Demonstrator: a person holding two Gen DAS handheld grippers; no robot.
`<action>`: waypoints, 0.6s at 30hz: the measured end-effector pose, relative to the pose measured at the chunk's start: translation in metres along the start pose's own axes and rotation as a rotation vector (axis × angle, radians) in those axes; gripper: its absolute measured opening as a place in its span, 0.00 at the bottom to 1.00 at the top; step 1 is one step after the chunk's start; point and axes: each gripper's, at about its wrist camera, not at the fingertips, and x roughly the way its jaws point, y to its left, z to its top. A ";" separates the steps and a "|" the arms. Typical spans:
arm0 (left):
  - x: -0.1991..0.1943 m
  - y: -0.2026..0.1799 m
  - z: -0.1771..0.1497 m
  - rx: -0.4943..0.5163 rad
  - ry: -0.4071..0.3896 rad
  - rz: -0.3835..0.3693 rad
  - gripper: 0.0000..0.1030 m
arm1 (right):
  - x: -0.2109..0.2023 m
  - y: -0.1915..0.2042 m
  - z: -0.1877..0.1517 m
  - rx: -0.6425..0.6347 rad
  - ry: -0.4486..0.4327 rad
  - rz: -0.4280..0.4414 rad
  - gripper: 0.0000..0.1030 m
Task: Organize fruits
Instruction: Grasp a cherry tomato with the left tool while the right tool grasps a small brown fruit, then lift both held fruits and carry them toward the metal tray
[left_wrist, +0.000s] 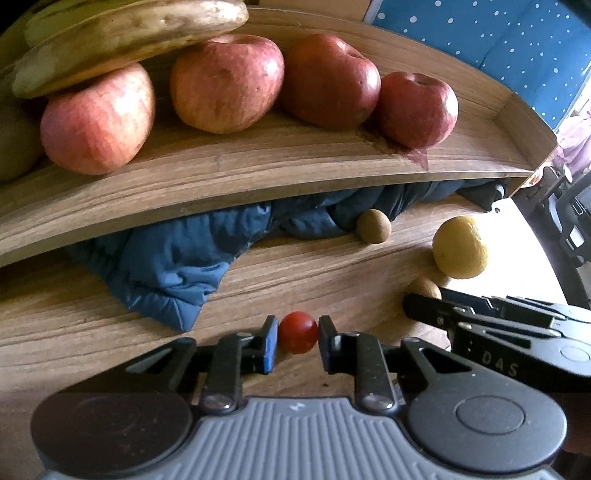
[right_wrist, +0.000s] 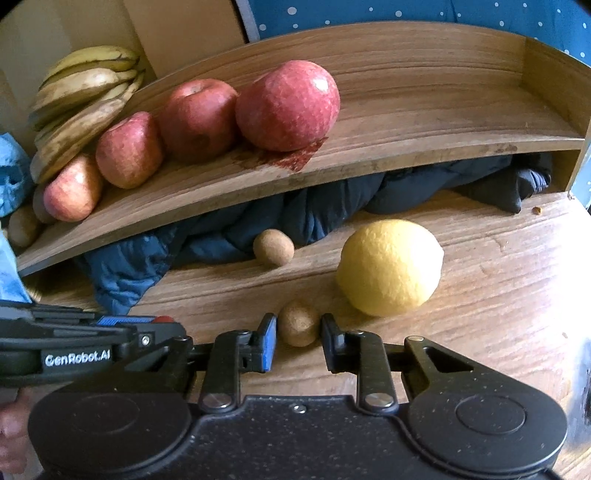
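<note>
- Left tool (left_wrist: 297, 341), its side reading "GenRobot.AI", clamps my small red fruit (left_wrist: 297, 331), perhaps a tomato.
- Right tool (right_wrist: 298, 338), marked "DAS", grips a kiwi (right_wrist: 297, 322) on the worktop (right_wrist: 498, 295).

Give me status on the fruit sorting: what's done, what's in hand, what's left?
Done, apparently: four apples in a row and bananas on the shelf.
In hand: left gripper brackets the small red fruit, right gripper brackets a small brown fruit; both sit on the table, apparently not lifted.
Left: lemon and the other brown fruit by the blue cloth.
</note>
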 end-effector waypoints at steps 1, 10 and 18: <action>-0.001 0.000 0.000 -0.002 -0.001 -0.001 0.24 | -0.002 0.001 -0.001 -0.002 0.001 0.005 0.27; -0.023 -0.009 -0.012 -0.014 -0.041 0.011 0.24 | -0.029 0.004 -0.011 -0.045 -0.003 0.070 0.27; -0.048 -0.018 -0.035 -0.034 -0.074 0.038 0.24 | -0.053 -0.005 -0.019 -0.086 -0.017 0.128 0.27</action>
